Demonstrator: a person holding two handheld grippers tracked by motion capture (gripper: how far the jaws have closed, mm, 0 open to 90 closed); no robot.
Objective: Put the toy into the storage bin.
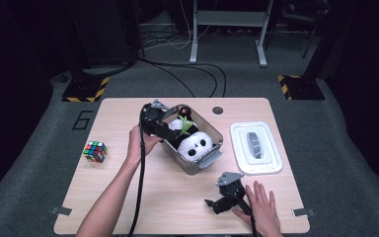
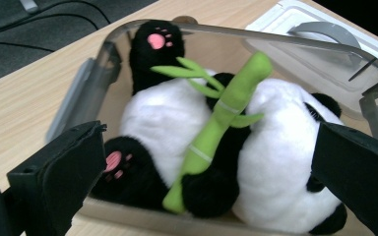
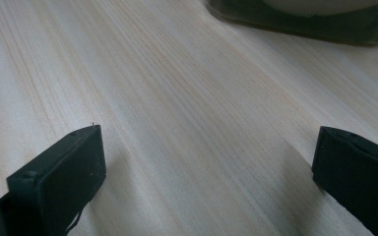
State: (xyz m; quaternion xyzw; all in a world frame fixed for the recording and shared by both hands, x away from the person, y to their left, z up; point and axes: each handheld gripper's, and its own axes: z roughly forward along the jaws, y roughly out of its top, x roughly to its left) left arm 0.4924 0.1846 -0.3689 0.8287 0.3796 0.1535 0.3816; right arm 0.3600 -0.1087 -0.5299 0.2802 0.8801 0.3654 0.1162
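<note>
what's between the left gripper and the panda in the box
Nothing visible. The left gripper hangs open over the open box, and the panda lies right below, its lid set aside on the table.

I work at a pale wooden table (image 1: pixel 128 197) set on grey carpet (image 1: pixel 335 128). Beyond it black cables (image 1: pixel 187 74) trail across the floor between two yellow-and-black striped stand bases (image 1: pixel 85 90), and the grey metal legs of a frame (image 1: pixel 227 29) stand in dim, dark surroundings.
</note>
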